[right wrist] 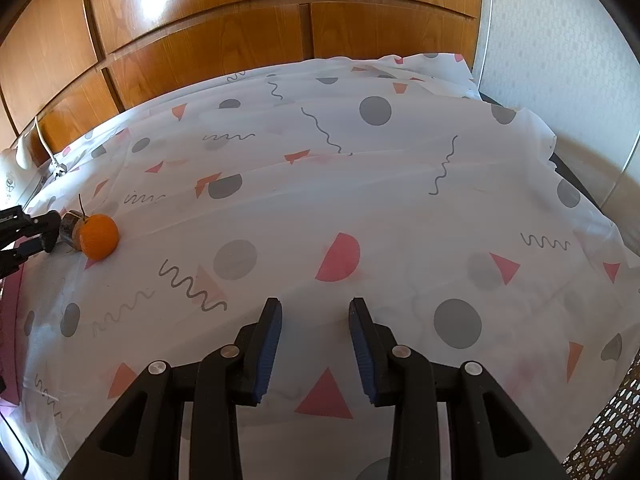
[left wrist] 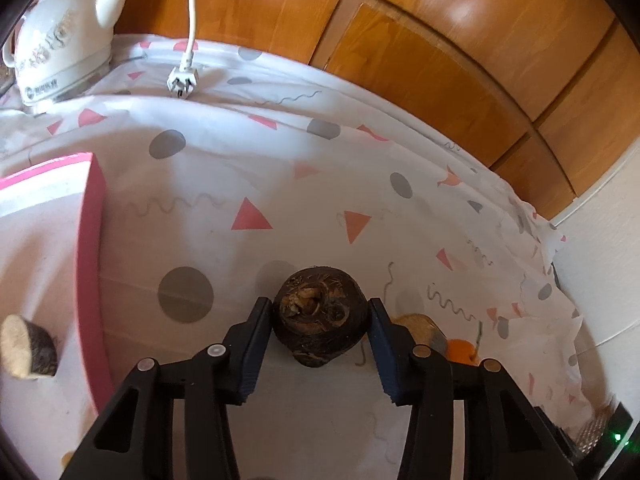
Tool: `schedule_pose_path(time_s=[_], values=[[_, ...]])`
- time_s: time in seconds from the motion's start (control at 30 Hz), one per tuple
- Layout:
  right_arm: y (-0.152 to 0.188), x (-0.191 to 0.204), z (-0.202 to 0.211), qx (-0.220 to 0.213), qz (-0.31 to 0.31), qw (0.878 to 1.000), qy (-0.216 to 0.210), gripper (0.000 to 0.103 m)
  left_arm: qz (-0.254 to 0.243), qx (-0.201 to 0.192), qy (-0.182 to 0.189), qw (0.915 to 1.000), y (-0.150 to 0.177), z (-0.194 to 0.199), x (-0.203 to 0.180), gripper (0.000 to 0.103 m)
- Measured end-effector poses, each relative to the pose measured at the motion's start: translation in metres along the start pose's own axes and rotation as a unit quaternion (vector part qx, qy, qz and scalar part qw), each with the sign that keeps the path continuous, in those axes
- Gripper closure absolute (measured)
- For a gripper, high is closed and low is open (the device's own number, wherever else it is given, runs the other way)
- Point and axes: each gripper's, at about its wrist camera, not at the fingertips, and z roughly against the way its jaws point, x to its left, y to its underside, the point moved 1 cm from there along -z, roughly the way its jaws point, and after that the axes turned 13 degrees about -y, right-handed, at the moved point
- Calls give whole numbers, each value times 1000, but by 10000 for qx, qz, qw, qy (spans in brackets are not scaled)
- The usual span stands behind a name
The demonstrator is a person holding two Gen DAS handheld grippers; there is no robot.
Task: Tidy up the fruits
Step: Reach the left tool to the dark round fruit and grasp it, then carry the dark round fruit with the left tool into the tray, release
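Left gripper [left wrist: 320, 312] clamped on dark round fruit [left wrist: 320, 314], frame center-bottom. Right gripper [right wrist: 315, 312] jaws apart, holding nothing over the patterned cloth [right wrist: 400, 184]; orange [right wrist: 99, 237] at mid left

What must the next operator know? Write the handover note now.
Left claw: closed on the dark round fruit; cannot tell if it is lifted off the cloth.
Right claw: open, empty, above the patterned cloth.
Pink tray: holds one cut piece.
Orange and a tan piece lie on the cloth beside the left claw.
Left: probably tray the dark fruit, then those two.
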Motion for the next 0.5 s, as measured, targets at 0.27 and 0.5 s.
schedule_pose_path(time_s=[0.27, 0.5], values=[[2, 2, 1, 2, 37, 10000, -8, 68, -129, -347, 86, 9993, 8, 44, 3, 55], [4, 7, 3, -11, 75, 10000, -64, 68, 164, -844, -122, 9962, 4, 90, 49, 55]])
